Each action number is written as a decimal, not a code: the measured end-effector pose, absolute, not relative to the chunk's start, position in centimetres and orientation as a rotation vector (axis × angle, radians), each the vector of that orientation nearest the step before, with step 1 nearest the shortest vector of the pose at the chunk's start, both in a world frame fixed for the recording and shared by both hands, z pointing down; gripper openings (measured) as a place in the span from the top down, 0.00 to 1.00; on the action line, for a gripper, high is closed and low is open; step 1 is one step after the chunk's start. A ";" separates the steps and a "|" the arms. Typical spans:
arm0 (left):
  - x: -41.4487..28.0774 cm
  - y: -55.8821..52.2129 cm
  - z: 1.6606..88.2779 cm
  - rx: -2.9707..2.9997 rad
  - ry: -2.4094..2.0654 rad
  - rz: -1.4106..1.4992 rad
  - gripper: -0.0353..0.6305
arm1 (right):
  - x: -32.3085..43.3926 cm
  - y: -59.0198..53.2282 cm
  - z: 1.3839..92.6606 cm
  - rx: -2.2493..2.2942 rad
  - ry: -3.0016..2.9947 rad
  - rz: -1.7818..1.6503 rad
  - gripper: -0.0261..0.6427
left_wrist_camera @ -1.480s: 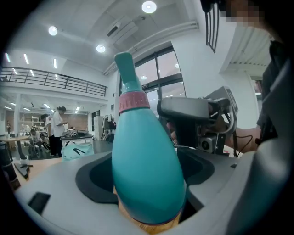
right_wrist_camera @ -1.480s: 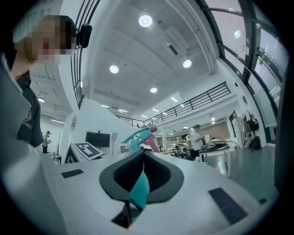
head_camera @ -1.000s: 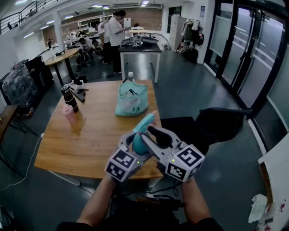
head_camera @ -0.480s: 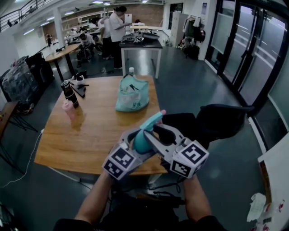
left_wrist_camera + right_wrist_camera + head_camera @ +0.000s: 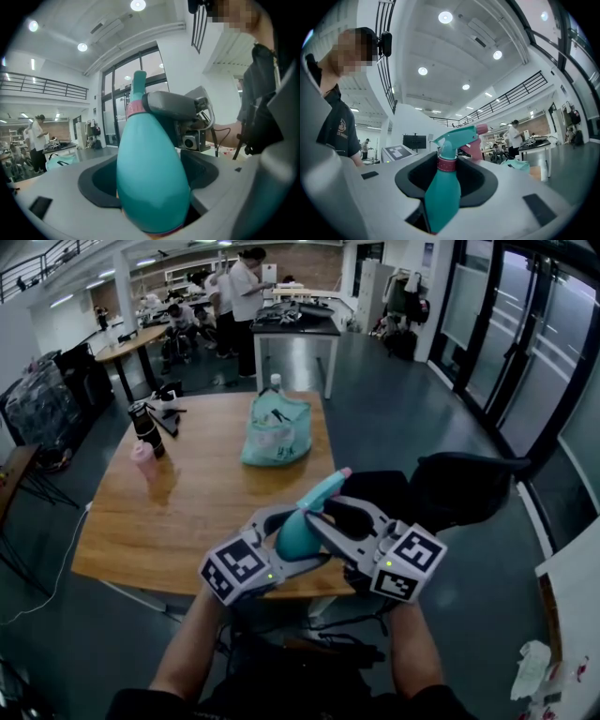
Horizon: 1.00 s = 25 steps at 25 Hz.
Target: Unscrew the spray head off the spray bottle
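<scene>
A teal spray bottle (image 5: 298, 532) with a pink neck collar (image 5: 446, 164) hangs in the air over the table's near edge. Its teal spray head (image 5: 326, 489) points up and away. My left gripper (image 5: 292, 545) is shut on the bottle's fat lower body (image 5: 150, 183), which fills the left gripper view. My right gripper (image 5: 325, 519) comes in from the right. Its jaws lie along the bottle's upper body (image 5: 442, 197) and neck and press on it, with dark gaps beside the collar. The pink nozzle (image 5: 482, 128) shows past the jaws.
The wooden table (image 5: 187, 512) carries a teal bag (image 5: 275, 437), a pink bottle (image 5: 142, 457) and a black flask (image 5: 143, 426). A black chair (image 5: 459, 488) stands to the right. People stand and sit at tables at the back.
Both grippers and the bottle have drifted a little to the right in the head view. The spray head now leans further right, and the left gripper's cube has swung lower left.
</scene>
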<state>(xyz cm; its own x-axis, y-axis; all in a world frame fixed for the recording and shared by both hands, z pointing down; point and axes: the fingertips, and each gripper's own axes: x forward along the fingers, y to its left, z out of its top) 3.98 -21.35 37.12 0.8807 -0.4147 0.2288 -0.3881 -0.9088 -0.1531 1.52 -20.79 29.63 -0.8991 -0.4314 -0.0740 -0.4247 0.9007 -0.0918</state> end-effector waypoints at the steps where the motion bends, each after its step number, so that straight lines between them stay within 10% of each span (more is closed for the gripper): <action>1: 4.1 -20.9 37.1 -2.956 0.591 -0.391 0.35 | 1.6 -20.5 29.6 -0.637 2.980 -0.111 0.76; 25: 1.5 -24.3 38.0 -2.887 1.012 -0.324 0.34 | 1.0 -22.2 30.2 -0.872 2.944 -0.123 0.72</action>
